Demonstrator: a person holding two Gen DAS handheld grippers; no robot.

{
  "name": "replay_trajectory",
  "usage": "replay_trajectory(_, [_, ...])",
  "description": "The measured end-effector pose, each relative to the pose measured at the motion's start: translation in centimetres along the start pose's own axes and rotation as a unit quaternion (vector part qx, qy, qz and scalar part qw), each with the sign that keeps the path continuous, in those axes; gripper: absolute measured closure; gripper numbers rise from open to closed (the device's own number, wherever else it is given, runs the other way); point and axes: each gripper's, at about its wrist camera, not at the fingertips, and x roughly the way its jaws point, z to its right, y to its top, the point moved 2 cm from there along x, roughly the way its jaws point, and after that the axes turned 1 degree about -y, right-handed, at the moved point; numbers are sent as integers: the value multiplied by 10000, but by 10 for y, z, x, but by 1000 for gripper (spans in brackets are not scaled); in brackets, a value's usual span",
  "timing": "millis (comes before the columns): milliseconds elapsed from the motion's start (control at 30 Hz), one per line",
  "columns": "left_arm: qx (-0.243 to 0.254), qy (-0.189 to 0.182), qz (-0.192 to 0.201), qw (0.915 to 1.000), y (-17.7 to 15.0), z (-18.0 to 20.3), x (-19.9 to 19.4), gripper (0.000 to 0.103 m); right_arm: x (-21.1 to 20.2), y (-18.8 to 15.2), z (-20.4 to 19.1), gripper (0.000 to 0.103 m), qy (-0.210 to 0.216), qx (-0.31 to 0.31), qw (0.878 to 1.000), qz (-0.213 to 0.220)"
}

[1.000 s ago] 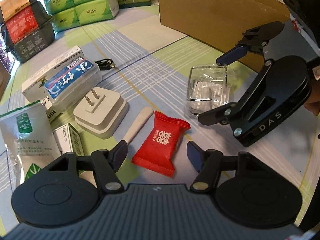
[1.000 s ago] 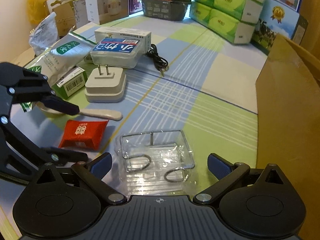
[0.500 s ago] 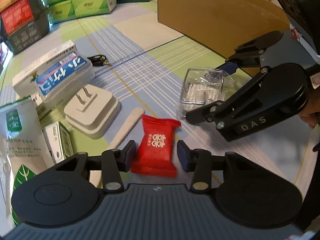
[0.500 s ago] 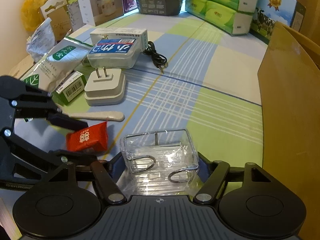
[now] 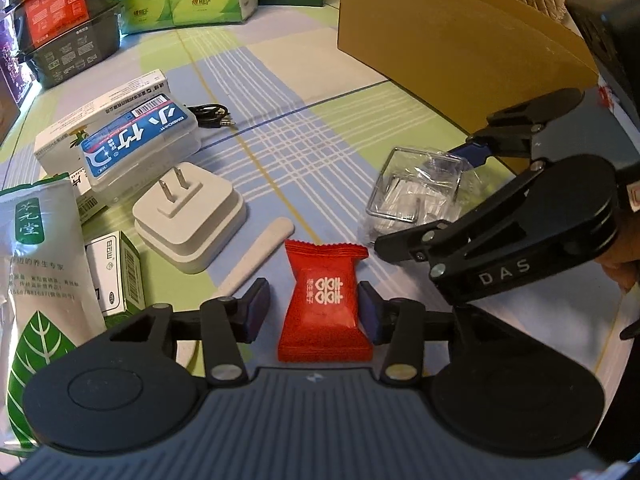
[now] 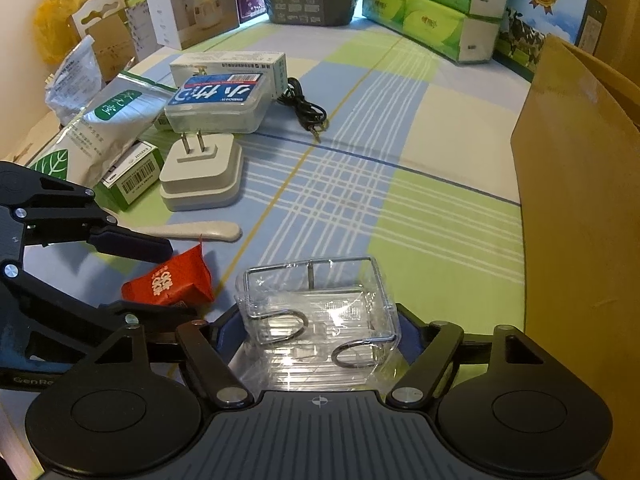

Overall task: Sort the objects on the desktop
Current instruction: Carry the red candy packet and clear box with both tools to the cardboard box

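Note:
A red candy packet (image 5: 324, 300) sits between the blue pads of my left gripper (image 5: 312, 310), which is shut on it. In the right wrist view the packet (image 6: 164, 280) is tipped up on one edge between those fingers. My right gripper (image 6: 318, 332) is shut on a wire rack wrapped in clear plastic (image 6: 316, 312), with the pads pressing its two sides. From the left wrist view the rack (image 5: 416, 188) is tilted in the right gripper (image 5: 424, 196), just right of the packet. A hand shows behind the right gripper.
A tall cardboard box (image 6: 580, 200) stands to the right. To the left lie a white plug adapter (image 5: 188, 220), a cream spoon handle (image 5: 260, 248), a blue-labelled clear case (image 5: 136, 140), a black cable (image 5: 212, 114), a tea pouch (image 5: 36, 260) and a small green box (image 5: 116, 272). Tissue packs (image 6: 440, 12) line the back.
Both grippers stood open a second ago. The left has closed on the red packet and tipped it up; the right has moved forward and closed on the wrapped wire rack.

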Motion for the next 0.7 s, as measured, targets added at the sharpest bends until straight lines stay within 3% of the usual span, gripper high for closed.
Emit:
replay_trajectory(100, [4,11,6,10000,0,1,0,63,0,0,-1,32,-22,12,10000,-2])
replay_trajectory(167, [-51,-6,12,10000,-1,1,-1,74,-1,1,-2,36,-46,65,10000,4])
replay_trajectory(367, [-241,21,50,9997,-2,1,-3,82,-5,3,-2,40,-116,144,9998,96])
replay_trajectory(700, [-624,102,198,9978,-3,6,-25,83,-25,10,-13,40,-227,184,9985,473])
